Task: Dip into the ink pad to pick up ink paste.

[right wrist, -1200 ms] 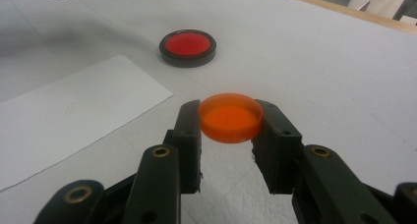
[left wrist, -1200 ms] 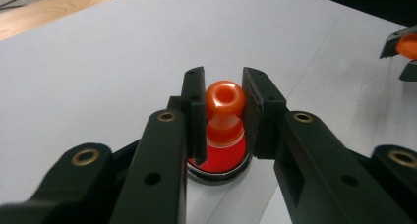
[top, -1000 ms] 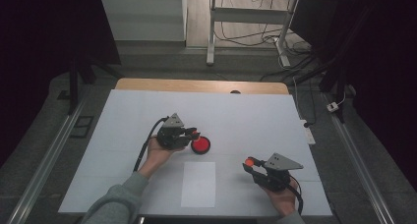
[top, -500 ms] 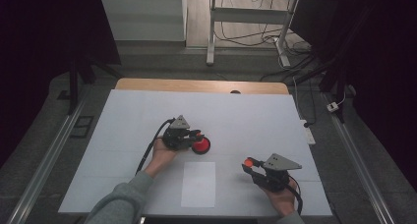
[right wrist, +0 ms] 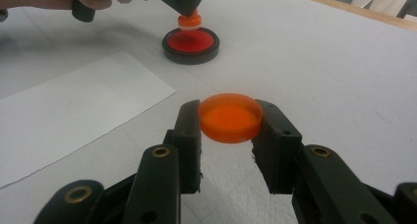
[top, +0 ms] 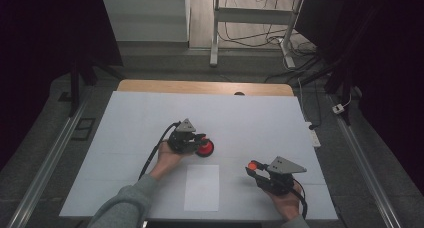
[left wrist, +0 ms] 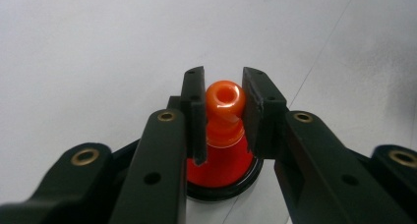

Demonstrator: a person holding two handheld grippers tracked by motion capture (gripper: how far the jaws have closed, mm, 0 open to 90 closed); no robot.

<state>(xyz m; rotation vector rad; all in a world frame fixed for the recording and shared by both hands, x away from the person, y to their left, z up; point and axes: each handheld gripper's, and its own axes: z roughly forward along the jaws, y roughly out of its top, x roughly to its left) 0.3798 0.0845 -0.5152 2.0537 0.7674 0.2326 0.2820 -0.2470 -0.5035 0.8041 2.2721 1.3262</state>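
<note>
Change: almost nothing moves between a second ago and now; the left tongs (top: 200, 138) stay over the red toy and only shift a tiny bit, and the right tongs (top: 252, 169) keep still.
Meaning: I think both grips are set, and the orange disc is waiting to go on the toy.
Left tongs: closed on the orange knob (left wrist: 225, 99) at the top of the red cone (left wrist: 221, 157).
Right tongs: closed on the orange disc (right wrist: 230, 118), held just above the bench (top: 125, 113).
Black ring dish (right wrist: 191, 46): sits on the bench; the red cone stands inside it.
White paper (top: 201, 187): flat on the bench between the two hands, nothing on it.
</note>
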